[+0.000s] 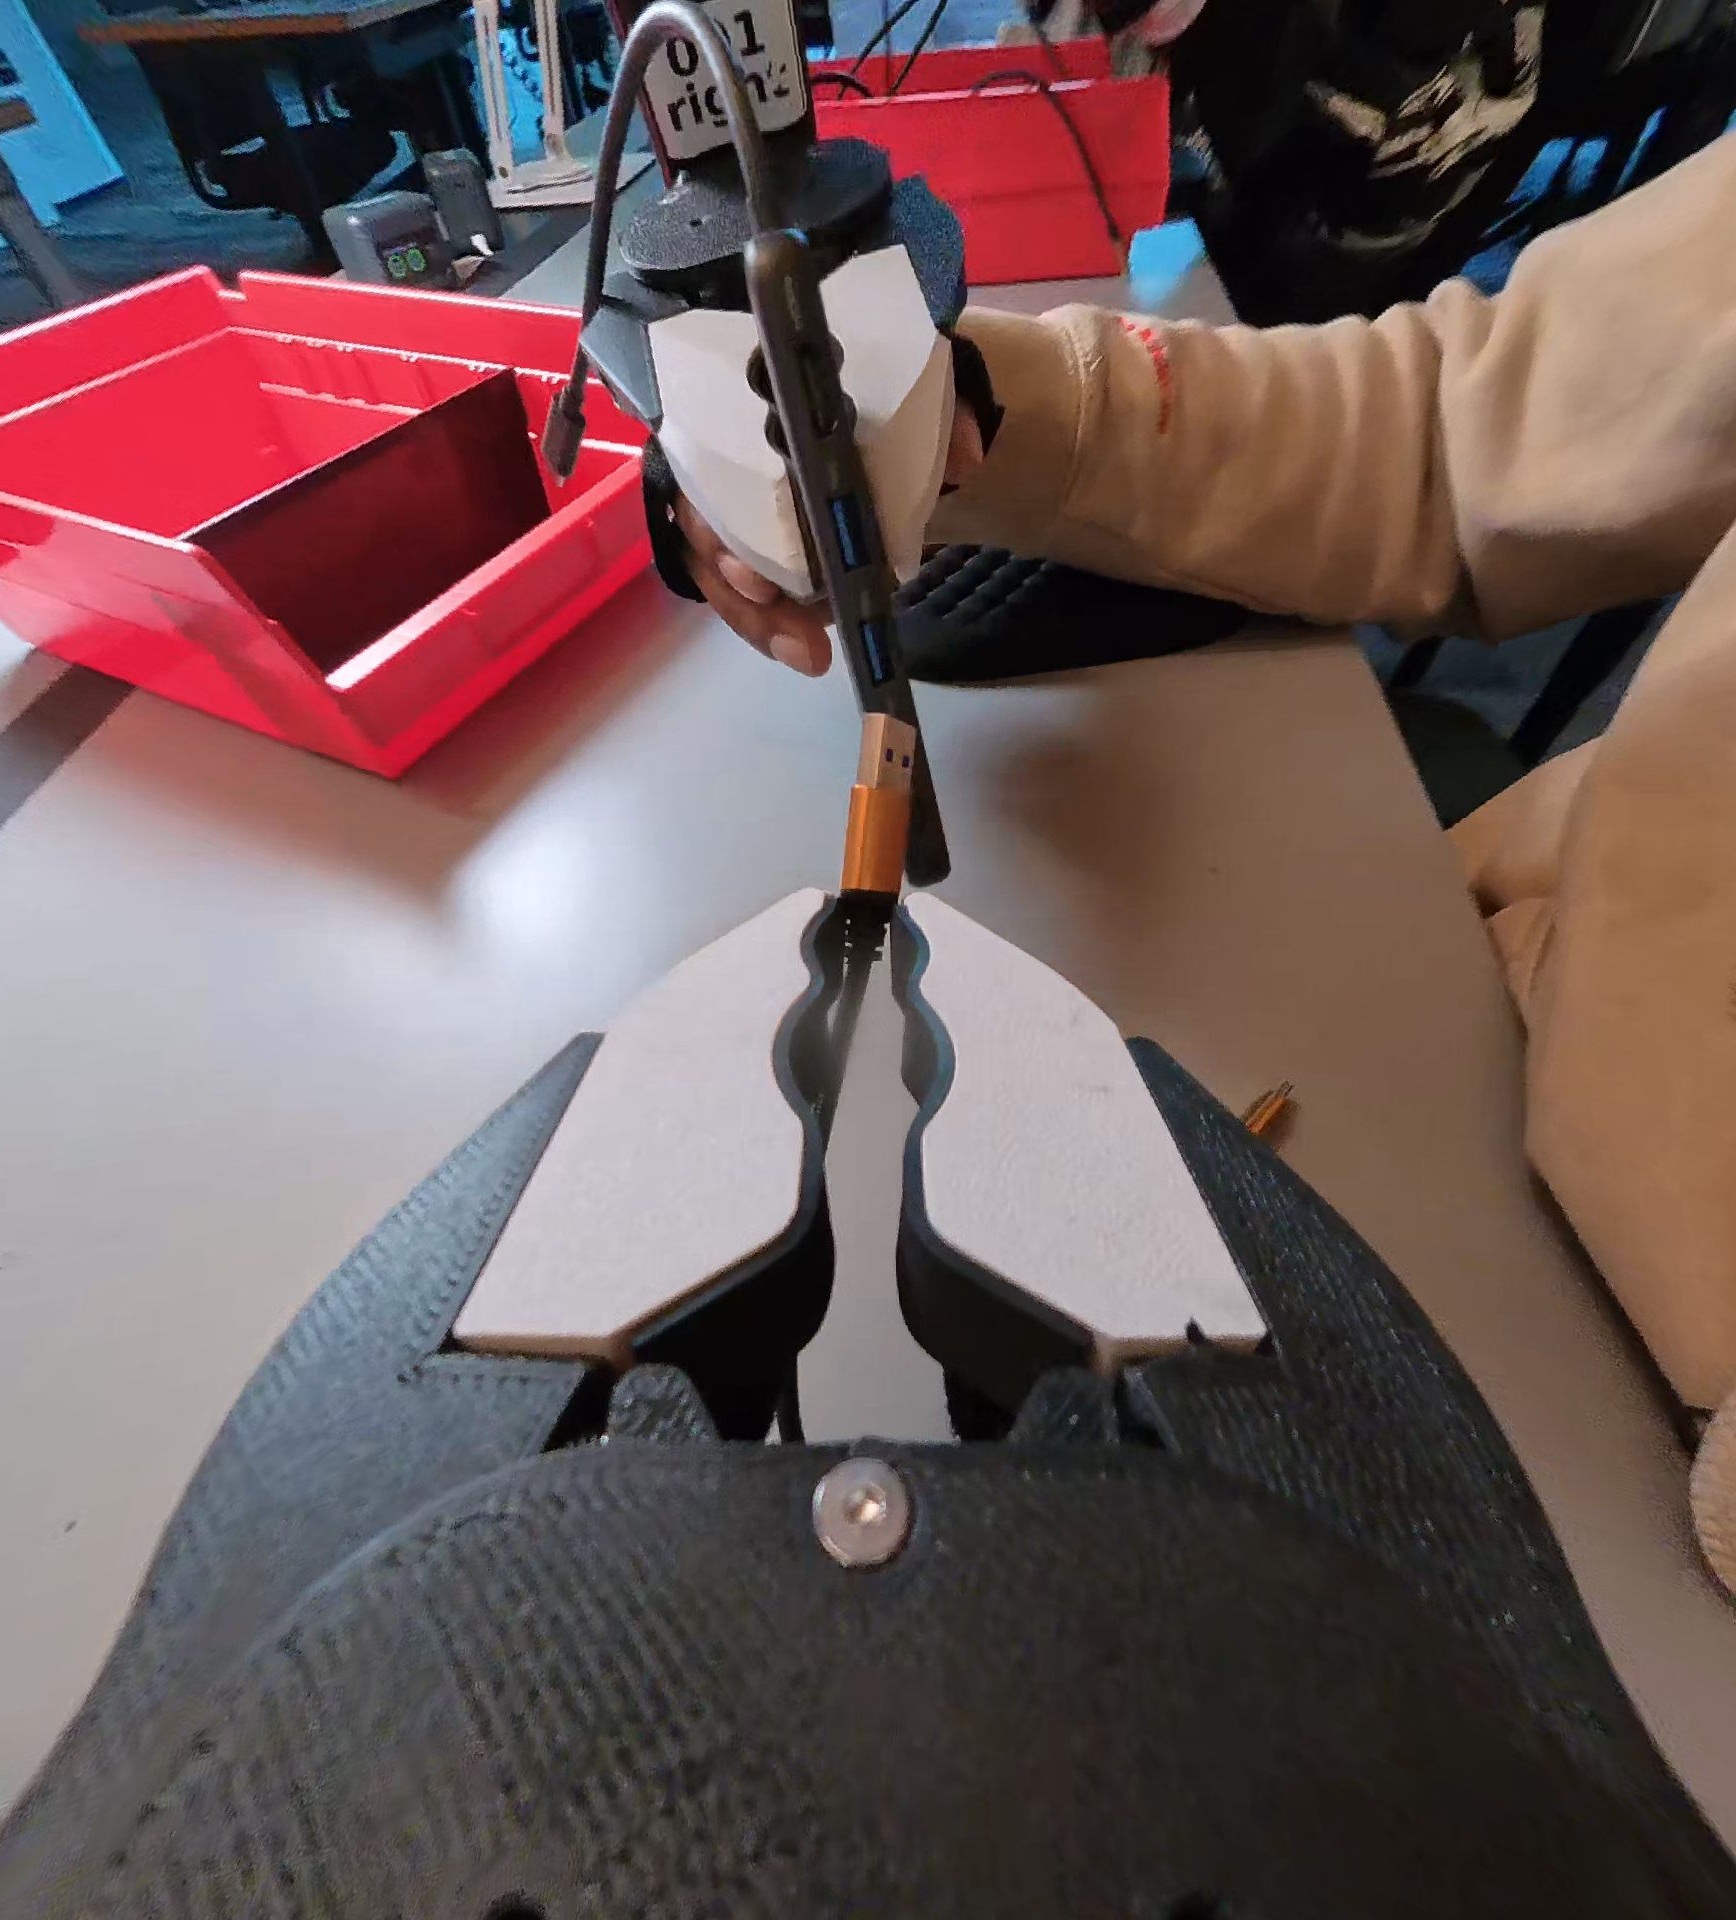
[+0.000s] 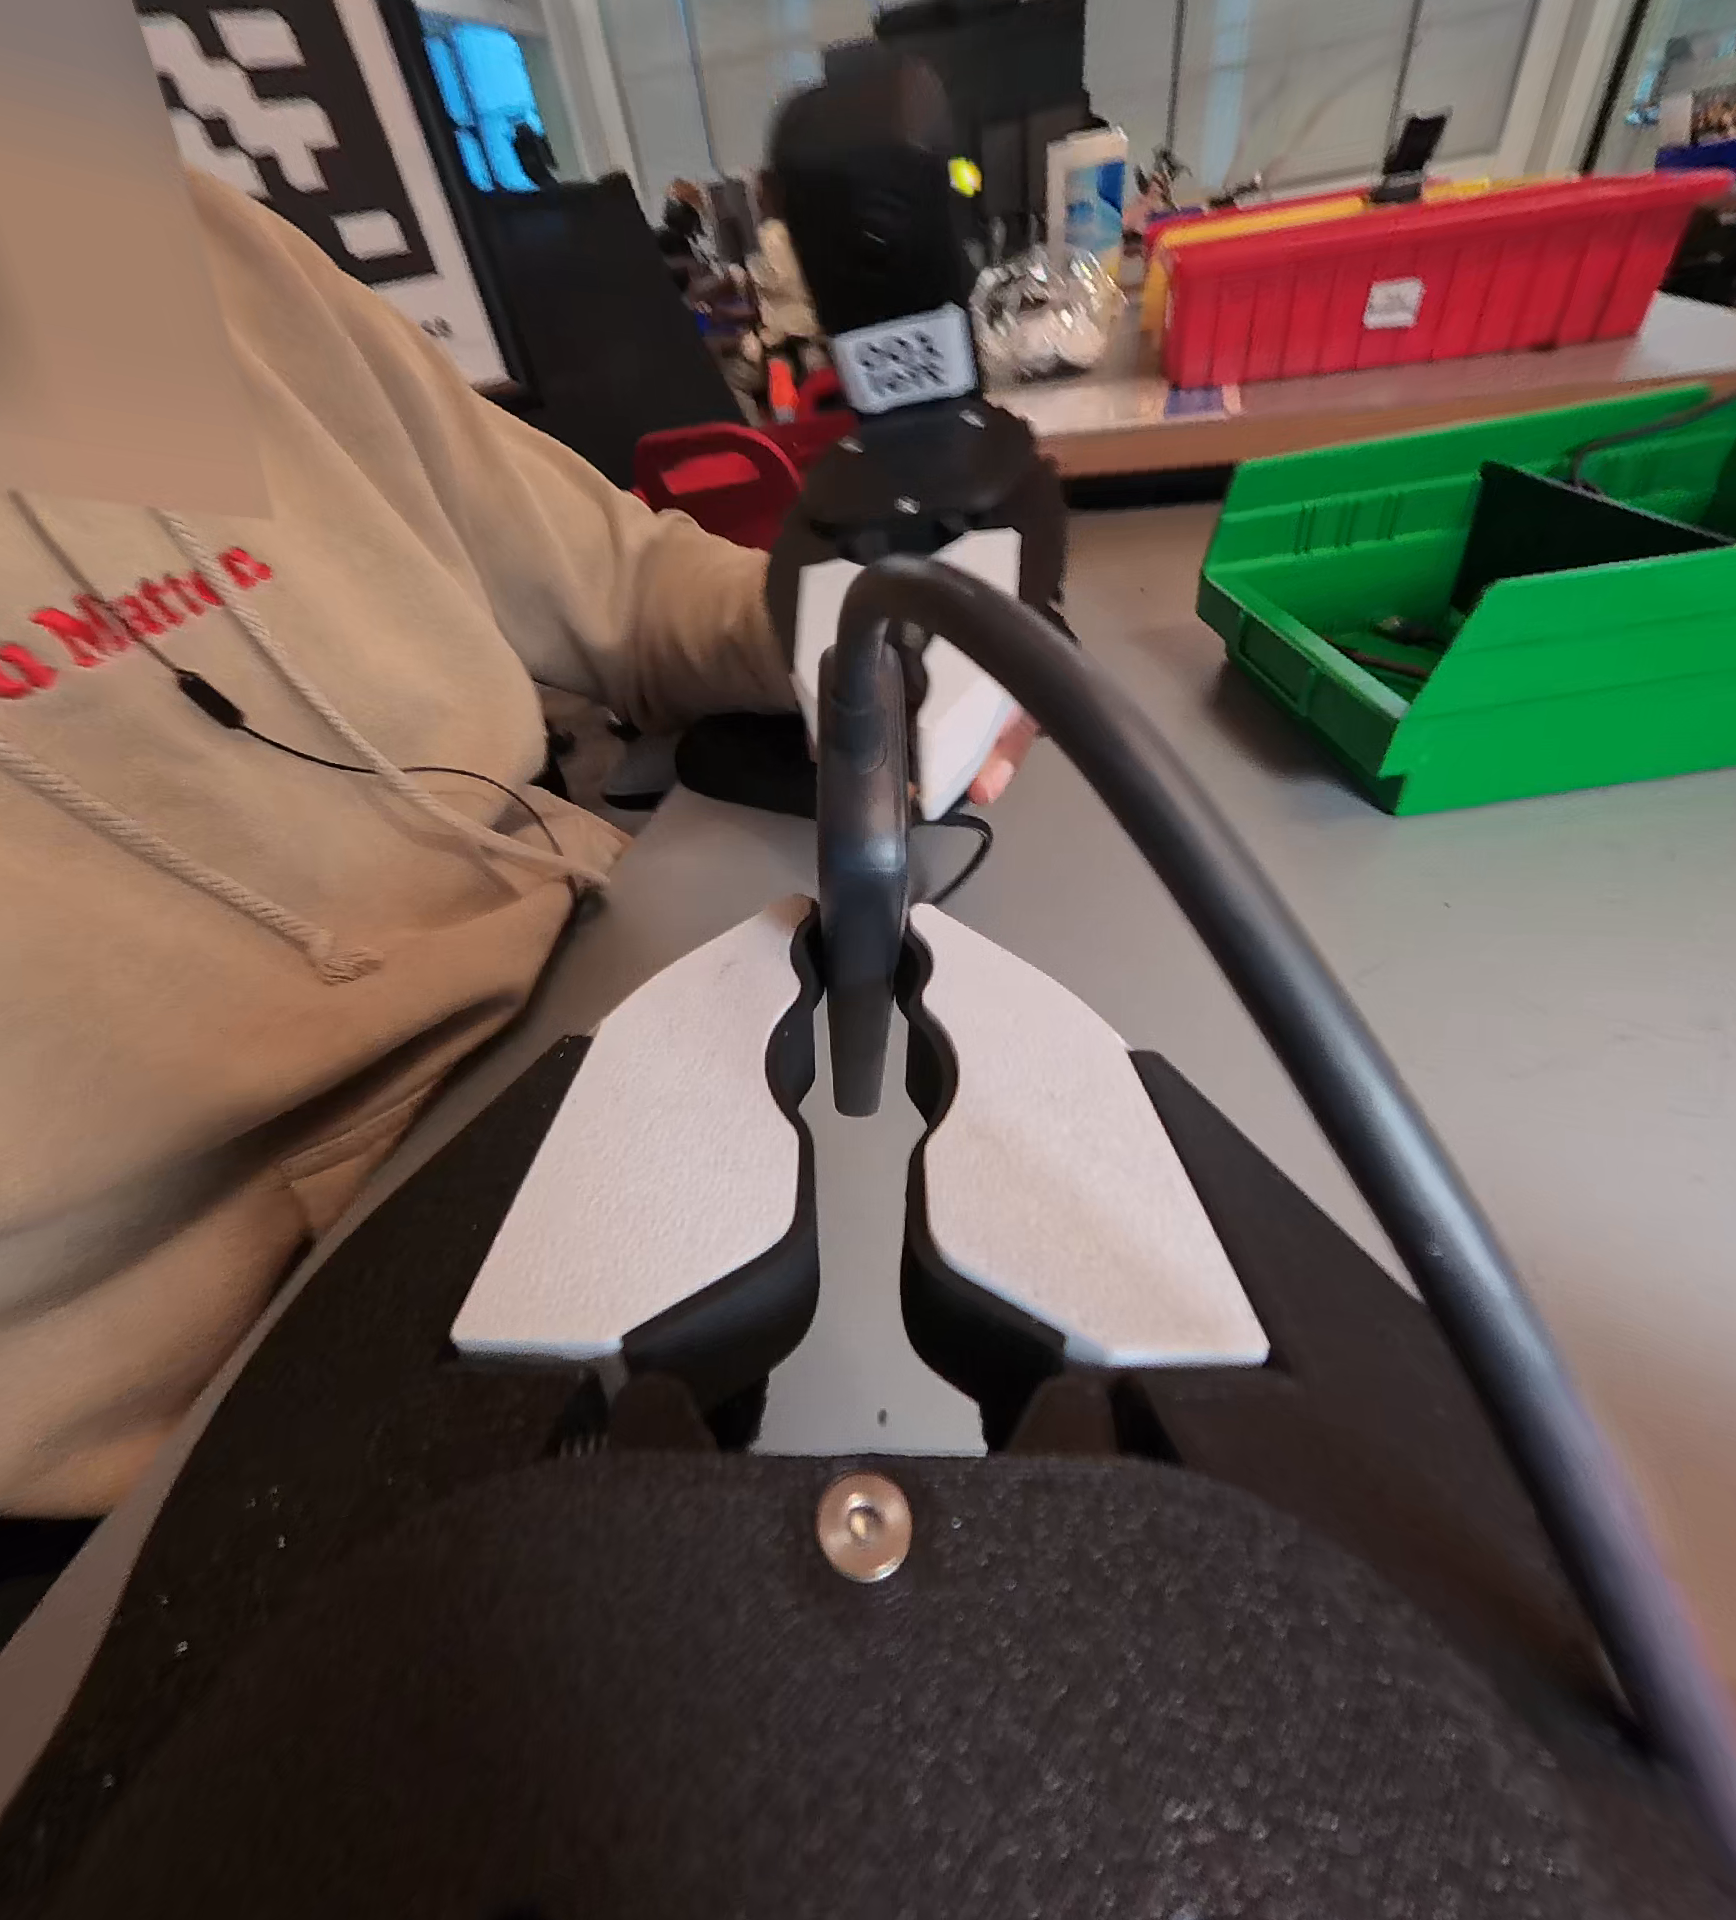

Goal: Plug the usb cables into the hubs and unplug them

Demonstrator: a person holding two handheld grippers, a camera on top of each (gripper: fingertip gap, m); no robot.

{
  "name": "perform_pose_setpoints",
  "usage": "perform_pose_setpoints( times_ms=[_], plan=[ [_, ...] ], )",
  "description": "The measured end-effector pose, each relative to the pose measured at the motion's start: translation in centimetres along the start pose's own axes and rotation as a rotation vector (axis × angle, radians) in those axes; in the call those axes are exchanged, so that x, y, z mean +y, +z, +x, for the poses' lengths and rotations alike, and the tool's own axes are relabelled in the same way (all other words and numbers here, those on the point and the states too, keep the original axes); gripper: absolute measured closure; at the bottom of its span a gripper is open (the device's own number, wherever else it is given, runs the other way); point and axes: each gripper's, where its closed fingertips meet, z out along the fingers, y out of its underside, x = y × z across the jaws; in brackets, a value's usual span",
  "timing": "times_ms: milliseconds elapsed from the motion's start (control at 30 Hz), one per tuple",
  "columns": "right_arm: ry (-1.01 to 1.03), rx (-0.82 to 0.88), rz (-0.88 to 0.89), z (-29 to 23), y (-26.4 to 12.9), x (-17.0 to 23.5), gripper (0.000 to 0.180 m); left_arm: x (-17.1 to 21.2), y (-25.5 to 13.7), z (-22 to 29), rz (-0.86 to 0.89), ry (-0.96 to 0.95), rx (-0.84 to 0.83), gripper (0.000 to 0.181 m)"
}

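My left gripper (image 1: 864, 914) is shut on an orange USB plug (image 1: 876, 836); its metal tip points up at the dark grey hub (image 1: 843, 540), close to the hub's lowest port but outside it. The hub is a slim bar with blue ports down its side. My right gripper (image 2: 862, 930) is shut on that hub (image 2: 859, 935), seen end-on in the right wrist view. The right gripper also shows in the left wrist view (image 1: 802, 416), hub clamped between its white fingers. The hub's own dark cable (image 2: 1311, 1039) arcs over to the right; its free plug (image 1: 565, 421) dangles.
A red bin (image 1: 220, 499) with a dark divider stands on the grey table at left. A green bin (image 2: 1529, 644) stands at right. Another red bin (image 2: 1415, 281) sits on a farther table. A person's beige sleeve (image 1: 1363, 447) and torso (image 2: 168, 883) border the table. A second orange plug (image 1: 1269, 1110) lies nearby.
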Motion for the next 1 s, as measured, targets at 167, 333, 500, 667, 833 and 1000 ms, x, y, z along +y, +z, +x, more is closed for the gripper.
perform_pose_setpoints(
  times_ms=[167, 333, 500, 667, 833, 1000],
  plan=[
    [0.021, 0.152, -0.133, 2.0, 0.8, 1.3, 0.168, 1.2, 0.5, -1.1, -0.114, 0.031, -0.119, 0.172],
    [0.084, 0.232, -0.271, 2.9, 1.4, 3.0, 0.168, 3.5, 1.0, -2.4, -0.286, 0.010, -0.195, 0.172],
    [0.121, 0.249, -0.323, 3.1, 2.0, 3.8, 0.168, 5.0, 1.7, -2.5, -0.395, 0.003, -0.202, 0.172],
    [0.136, 0.271, -0.382, 3.2, 2.6, 4.7, 0.168, 5.8, 1.9, -2.3, -0.449, 0.008, -0.189, 0.172],
    [0.137, 0.283, -0.408, 3.1, 3.1, 5.0, 0.168, 5.8, 1.9, -2.2, -0.453, 0.005, -0.176, 0.172],
    [0.138, 0.262, -0.389, 2.9, 3.0, 4.8, 0.168, 5.6, 1.9, -1.5, -0.430, -0.004, -0.124, 0.172]
  ],
)
